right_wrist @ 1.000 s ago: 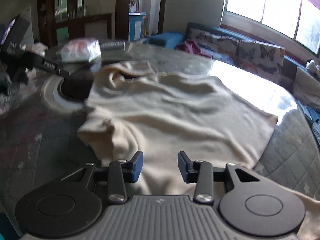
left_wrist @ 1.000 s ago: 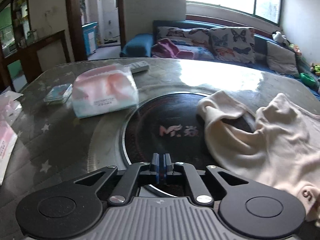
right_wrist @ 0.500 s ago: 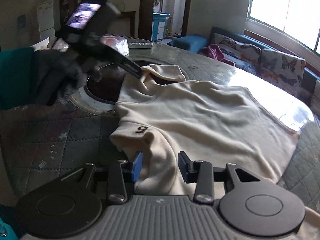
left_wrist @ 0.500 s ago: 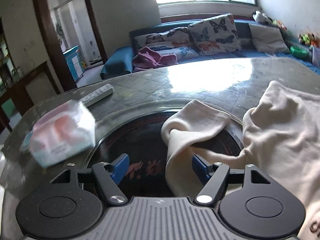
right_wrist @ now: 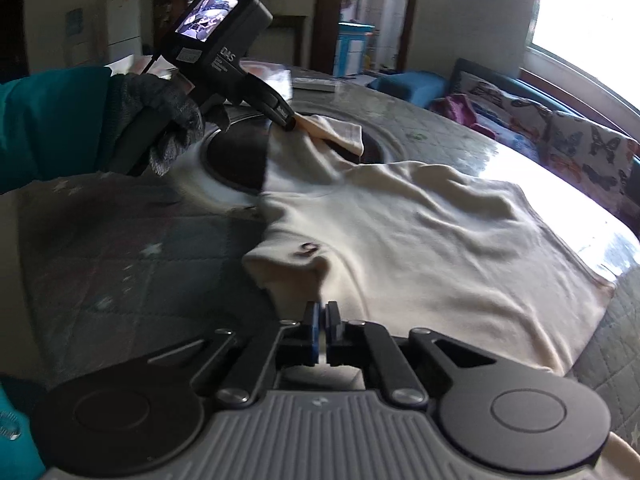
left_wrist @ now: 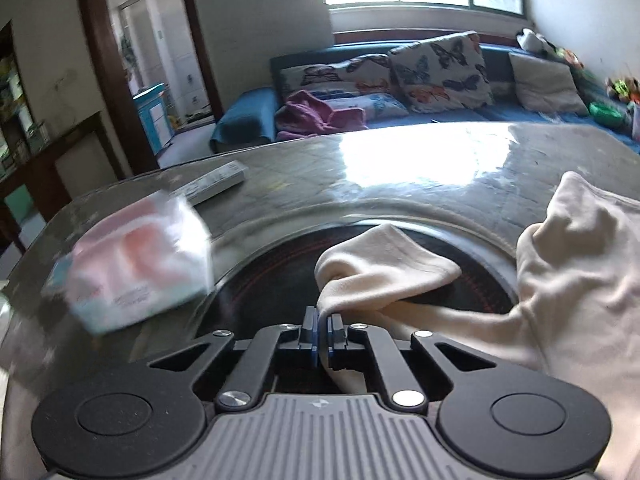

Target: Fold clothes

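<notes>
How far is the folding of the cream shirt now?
Done: the shirt lies spread on the table, and both tools have closed on it. In hand: the left tool pinches one sleeve, and the right tool pinches the near sleeve. Left: no fold is visible yet, so all the folds remain.

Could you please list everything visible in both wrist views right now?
Garment: one, cream, spread on the table, one sleeve over the dark disc.
Table: one, glossy grey, round.
Dark disc: one, black, set in the table's middle.
Tissue pack: one, pink and white, left of the disc.
Remote: one, white, behind the pack.
Sofa: one, blue, under the window.
Butterfly cushions: at least two, patterned, on the sofa.
Left gripper: black, shut on the sleeve.
Right gripper: black, shut on the garment's near edge.
Left hand: grey glove, teal sleeve.
</notes>
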Motion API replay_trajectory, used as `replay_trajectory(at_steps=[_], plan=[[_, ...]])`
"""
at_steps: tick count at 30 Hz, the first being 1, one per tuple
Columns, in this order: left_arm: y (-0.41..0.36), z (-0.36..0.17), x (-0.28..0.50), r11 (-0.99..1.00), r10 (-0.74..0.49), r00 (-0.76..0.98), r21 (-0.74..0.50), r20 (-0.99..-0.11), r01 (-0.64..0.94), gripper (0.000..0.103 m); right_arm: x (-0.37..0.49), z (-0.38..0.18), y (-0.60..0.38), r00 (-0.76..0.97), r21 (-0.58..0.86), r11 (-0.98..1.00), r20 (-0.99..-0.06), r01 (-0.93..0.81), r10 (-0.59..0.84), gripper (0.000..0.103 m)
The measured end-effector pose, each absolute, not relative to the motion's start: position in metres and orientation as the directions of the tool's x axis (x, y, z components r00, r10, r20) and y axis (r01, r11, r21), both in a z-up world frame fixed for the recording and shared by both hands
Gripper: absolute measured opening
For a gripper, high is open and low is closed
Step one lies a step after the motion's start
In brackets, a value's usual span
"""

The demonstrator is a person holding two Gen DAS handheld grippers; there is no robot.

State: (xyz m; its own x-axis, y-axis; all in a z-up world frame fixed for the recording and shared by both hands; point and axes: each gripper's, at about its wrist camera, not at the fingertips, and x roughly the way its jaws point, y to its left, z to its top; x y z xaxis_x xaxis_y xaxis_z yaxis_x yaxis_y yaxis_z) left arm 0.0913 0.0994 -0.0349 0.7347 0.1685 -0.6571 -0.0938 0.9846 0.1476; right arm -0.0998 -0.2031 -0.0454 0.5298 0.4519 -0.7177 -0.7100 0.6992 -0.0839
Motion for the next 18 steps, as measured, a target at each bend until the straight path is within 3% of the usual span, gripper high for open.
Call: replay_trajectory(at_steps=[7,12,16,18], plan=[[0.141,-0.021,0.022,0.982,0.162,0.722,0.039,-0.672,-0.185,0.005,-0.126,-0.032,-0.206,0.47,-0.052,0.645,-0.73,-0.763,0.497,0.003],[0.163,-0.019,-0.028,0.965,0.189,0.683,0.006,-0.706,-0.261,0.004,-0.126,-0.024,-0.204,0.478,-0.058,0.639,-0.717,-0.767,0.508,0.019],[0.176,-0.013,-0.064,0.956,0.209,0.664,0.008,-0.718,-0.292,0.005,-0.123,-0.027,-0.198,0.452,-0.031,0.628,-0.722,-0.778,0.524,0.02],[0.183,-0.011,-0.078,0.954,0.216,0.649,0.018,-0.73,-0.299,0.011,-0.119,-0.028,-0.198,0.446,-0.022,0.629,-0.724,-0.777,0.526,0.02]])
